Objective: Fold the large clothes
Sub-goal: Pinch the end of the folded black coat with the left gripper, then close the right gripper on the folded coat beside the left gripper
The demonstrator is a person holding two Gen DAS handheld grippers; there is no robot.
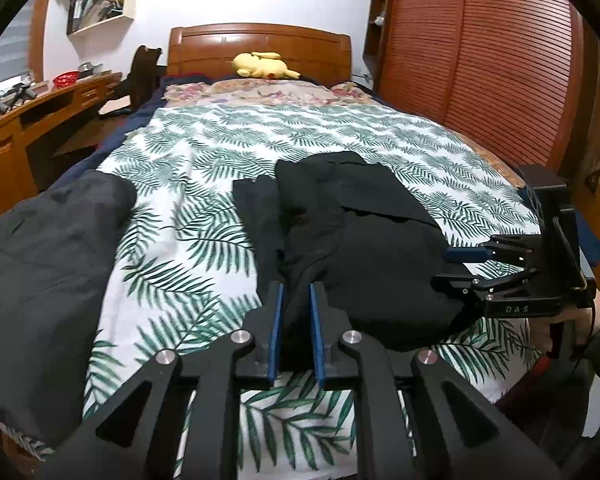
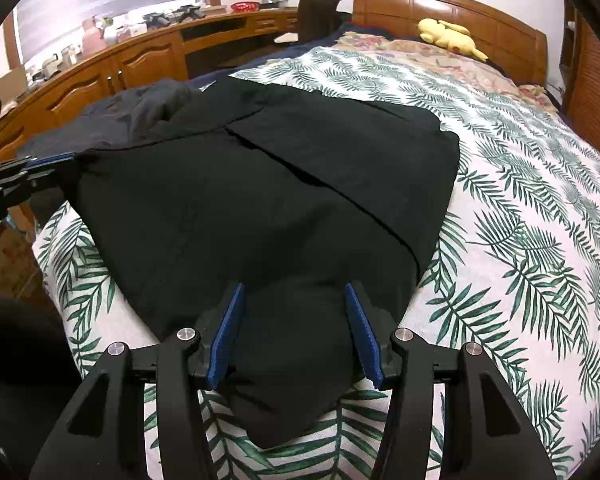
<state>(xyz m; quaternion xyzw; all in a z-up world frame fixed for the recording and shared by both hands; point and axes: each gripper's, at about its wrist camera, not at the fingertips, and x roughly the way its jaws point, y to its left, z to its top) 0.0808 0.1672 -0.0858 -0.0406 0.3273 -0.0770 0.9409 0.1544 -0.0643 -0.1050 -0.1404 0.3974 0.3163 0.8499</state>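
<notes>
A black garment (image 1: 352, 236) lies partly folded on the leaf-print bed sheet (image 1: 188, 184); it fills the middle of the right wrist view (image 2: 260, 184). My left gripper (image 1: 297, 292) is nearly closed on a fold of the garment's near edge. My right gripper (image 2: 295, 294) is open, its blue pads (image 2: 230, 332) either side of a bunched corner of the garment. The right gripper also shows at the right of the left wrist view (image 1: 456, 266).
A dark grey garment (image 1: 40, 264) lies on the bed's left side. A yellow plush toy (image 1: 262, 65) sits by the wooden headboard (image 1: 260, 46). A wooden desk (image 2: 112, 64) runs along the left; a slatted wardrobe (image 1: 480, 60) stands at the right.
</notes>
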